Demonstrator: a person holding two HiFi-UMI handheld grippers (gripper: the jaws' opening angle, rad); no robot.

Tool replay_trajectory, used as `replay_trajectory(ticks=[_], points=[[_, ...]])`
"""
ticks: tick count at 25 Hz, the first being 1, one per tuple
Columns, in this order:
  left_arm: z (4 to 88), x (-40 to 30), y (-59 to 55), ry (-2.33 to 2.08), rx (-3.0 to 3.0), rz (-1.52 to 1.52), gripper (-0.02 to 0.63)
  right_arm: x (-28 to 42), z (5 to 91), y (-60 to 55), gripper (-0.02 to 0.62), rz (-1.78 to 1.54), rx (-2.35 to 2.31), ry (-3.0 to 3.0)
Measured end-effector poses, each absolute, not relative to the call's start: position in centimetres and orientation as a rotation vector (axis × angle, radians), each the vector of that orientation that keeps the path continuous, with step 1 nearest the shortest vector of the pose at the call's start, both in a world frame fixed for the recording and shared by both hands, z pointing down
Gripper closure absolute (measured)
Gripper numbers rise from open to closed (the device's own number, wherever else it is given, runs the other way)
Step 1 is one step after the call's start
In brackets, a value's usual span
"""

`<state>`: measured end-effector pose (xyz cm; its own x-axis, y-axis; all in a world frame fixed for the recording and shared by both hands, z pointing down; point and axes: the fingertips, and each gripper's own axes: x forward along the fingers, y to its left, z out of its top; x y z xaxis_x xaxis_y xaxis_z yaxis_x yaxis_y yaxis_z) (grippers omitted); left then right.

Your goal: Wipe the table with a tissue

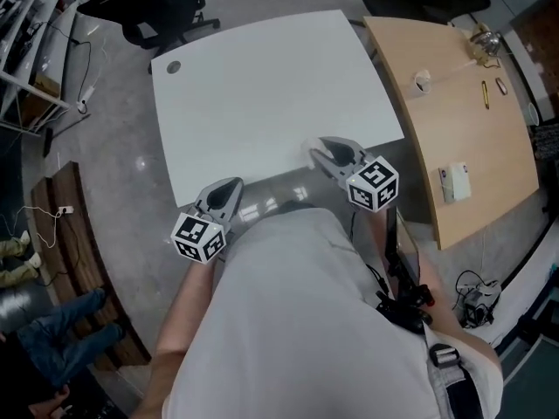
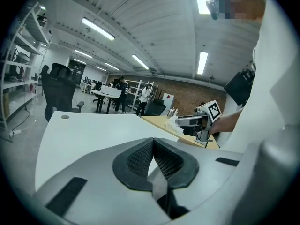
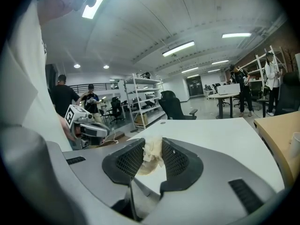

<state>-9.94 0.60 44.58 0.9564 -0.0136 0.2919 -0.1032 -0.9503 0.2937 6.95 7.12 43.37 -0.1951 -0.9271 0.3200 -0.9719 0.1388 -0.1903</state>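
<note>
Hovering at table's (image 1: 262,85) near edge, right gripper (image 1: 321,149) pinches a tissue (image 3: 150,156) (loosely bunched) that could slip mid-wipe; left gripper (image 2: 153,144) closed, empty.

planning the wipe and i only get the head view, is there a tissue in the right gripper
observer: yes, the right gripper view shows the right gripper with its fingers closed on a crumpled tissue.
operator: and the left one
observer: the left gripper has its fingers together, nothing between them.
operator: tissue on the table yet
observer: not yet, from the left gripper view it looks held up off the white table.
</note>
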Motion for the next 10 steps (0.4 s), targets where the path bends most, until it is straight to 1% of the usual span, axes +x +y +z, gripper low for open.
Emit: replay_trajectory(ticks=[10], points=[[44.5, -11.3, 1.5, -0.102, 2.798, 0.409, 0.598, 5.8, 43.0, 7.6, 0.482, 0.531, 1.93, -2.289]])
